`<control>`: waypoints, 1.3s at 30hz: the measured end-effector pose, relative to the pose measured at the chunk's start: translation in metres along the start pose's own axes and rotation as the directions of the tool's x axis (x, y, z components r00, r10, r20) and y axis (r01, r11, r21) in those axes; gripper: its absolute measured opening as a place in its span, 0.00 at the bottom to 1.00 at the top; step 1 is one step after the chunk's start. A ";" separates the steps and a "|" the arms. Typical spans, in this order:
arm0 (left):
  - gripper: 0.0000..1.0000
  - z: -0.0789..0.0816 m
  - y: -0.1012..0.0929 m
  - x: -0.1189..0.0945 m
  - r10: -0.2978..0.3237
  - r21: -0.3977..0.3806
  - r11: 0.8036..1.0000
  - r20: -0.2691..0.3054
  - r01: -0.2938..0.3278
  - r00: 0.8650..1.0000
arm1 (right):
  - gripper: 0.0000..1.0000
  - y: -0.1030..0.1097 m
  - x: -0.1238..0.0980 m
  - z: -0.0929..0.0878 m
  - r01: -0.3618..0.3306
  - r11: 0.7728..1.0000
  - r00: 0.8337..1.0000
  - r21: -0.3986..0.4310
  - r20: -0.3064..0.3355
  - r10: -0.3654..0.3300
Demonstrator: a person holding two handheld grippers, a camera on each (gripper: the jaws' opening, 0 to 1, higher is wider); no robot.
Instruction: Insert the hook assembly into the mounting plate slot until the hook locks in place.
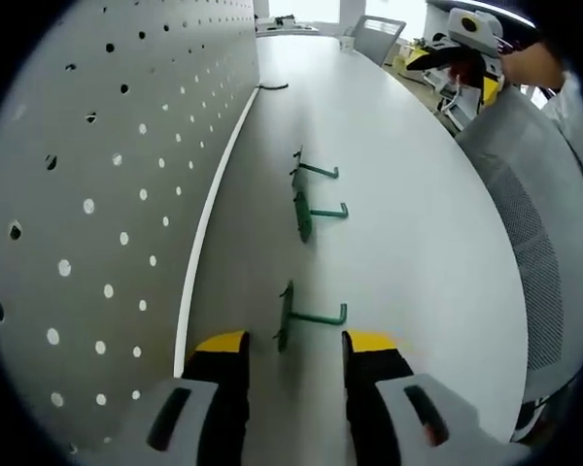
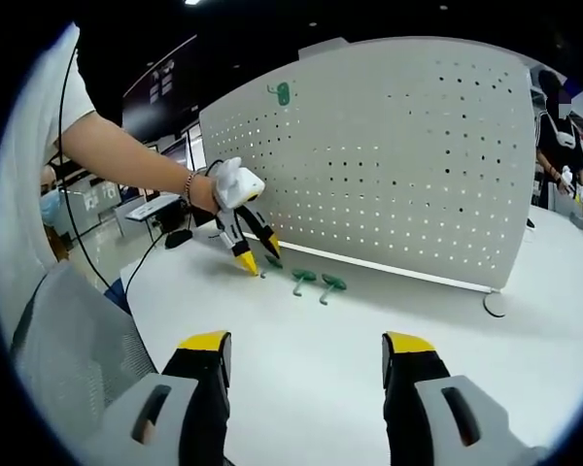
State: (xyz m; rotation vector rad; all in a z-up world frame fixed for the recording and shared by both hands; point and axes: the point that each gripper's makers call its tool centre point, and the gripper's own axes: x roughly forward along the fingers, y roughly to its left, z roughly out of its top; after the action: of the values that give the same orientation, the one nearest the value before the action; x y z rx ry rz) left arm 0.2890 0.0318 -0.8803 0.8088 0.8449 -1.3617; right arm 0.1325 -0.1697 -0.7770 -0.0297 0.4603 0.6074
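Three green hooks lie in a row on the white table [image 1: 418,252] beside the upright grey pegboard [image 1: 126,175]: the nearest hook [image 1: 309,316], a middle one [image 1: 316,212] and a far one [image 1: 314,170]. My left gripper [image 1: 296,345] is open, its yellow tips on either side of the nearest hook and just short of it. In the right gripper view a hand holds the left gripper [image 2: 259,260] down at the hooks [image 2: 301,279], and one more green hook [image 2: 282,94] hangs near the pegboard's [image 2: 389,165] top. My right gripper [image 2: 307,345] is open and holds nothing, well back from them.
A grey mesh chair [image 1: 534,223] stands at the table's edge, also seen in the right gripper view [image 2: 68,349]. A black item [image 1: 272,86] lies farther along the board. The board's round foot [image 2: 496,304] rests on the table. The right gripper [image 1: 466,49] hangs above the chair.
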 end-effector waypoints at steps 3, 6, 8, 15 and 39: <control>0.36 0.000 0.000 0.000 0.003 -0.003 1.000 0.001 -0.003 1.000 | 0.60 0.000 0.000 0.000 -0.001 1.000 1.000 -0.002 0.000 0.001; 0.31 0.001 0.001 0.001 0.005 -0.002 1.000 0.000 -0.005 1.000 | 0.60 0.000 0.000 0.001 0.002 1.000 1.000 -0.001 0.004 -0.002; 0.28 0.002 0.003 0.001 0.012 -0.012 1.000 -0.002 -0.012 1.000 | 0.60 -0.001 -0.001 0.001 0.005 1.000 1.000 -0.002 0.005 -0.005; 0.22 0.004 0.003 0.001 0.015 -0.010 1.000 0.009 -0.015 1.000 | 0.60 -0.005 -0.002 0.002 0.020 1.000 1.000 -0.007 0.007 -0.020; 0.04 0.004 0.006 0.003 0.045 -0.030 0.999 -0.010 -0.046 0.999 | 0.60 -0.004 -0.001 0.003 0.019 1.000 1.000 -0.005 0.011 -0.019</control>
State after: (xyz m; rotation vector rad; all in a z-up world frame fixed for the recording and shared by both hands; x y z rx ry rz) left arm 0.2948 0.0277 -0.8809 0.8073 0.8479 -1.3033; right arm 0.1355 -0.1732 -0.7741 -0.0351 0.4479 0.5901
